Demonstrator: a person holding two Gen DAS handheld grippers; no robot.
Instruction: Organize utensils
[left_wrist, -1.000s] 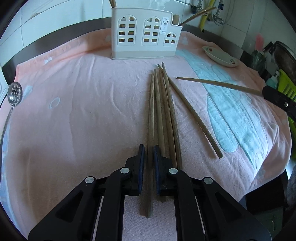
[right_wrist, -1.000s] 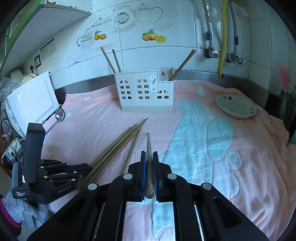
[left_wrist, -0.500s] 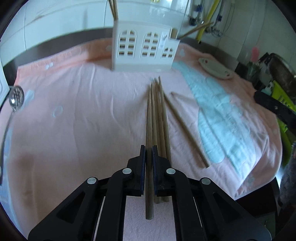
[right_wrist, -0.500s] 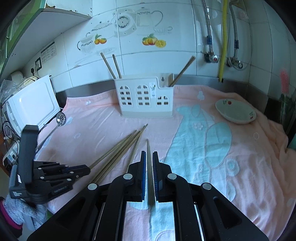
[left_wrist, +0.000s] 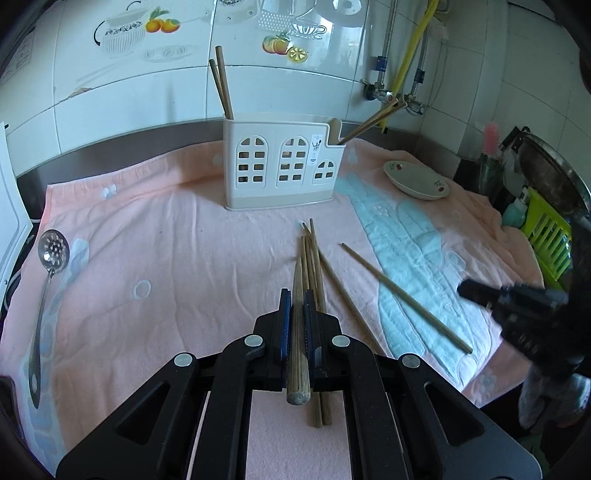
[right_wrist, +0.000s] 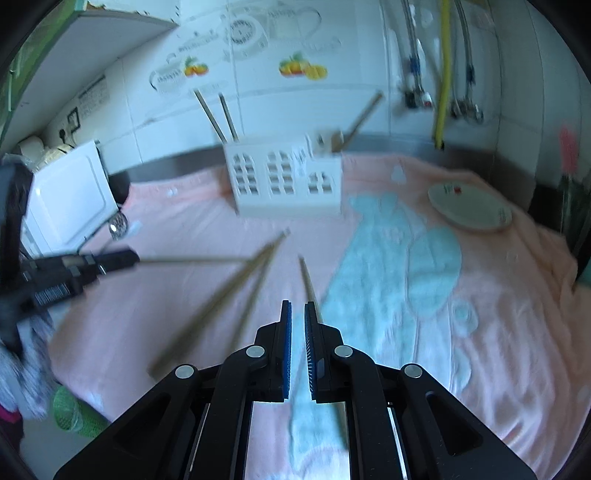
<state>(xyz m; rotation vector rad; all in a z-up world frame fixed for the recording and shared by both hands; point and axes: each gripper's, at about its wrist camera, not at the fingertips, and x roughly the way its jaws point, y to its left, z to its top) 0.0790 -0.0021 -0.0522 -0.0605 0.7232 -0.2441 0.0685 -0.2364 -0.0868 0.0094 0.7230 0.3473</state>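
My left gripper (left_wrist: 297, 299) is shut on a wooden chopstick (left_wrist: 297, 332) and holds it lifted above the pink towel (left_wrist: 166, 258). Several more chopsticks (left_wrist: 314, 258) lie in a bundle just under and to the right of it. One single chopstick (left_wrist: 402, 295) lies on the blue patch. My right gripper (right_wrist: 297, 310) is slightly open and empty, lifted above that single chopstick (right_wrist: 308, 280). The white utensil holder (left_wrist: 282, 166) stands at the back with chopsticks in it; it also shows in the right wrist view (right_wrist: 284, 184).
A slotted metal spoon (left_wrist: 48, 280) lies at the towel's left edge. A white dish (left_wrist: 415, 181) sits at the back right. A green basket (left_wrist: 546, 240) and pots stand beyond the right edge. A white appliance (right_wrist: 70, 199) stands at the left.
My left gripper has lifted one chopstick off the bundle. My right gripper has let go of its chopstick, which now lies on the towel, and has moved back.
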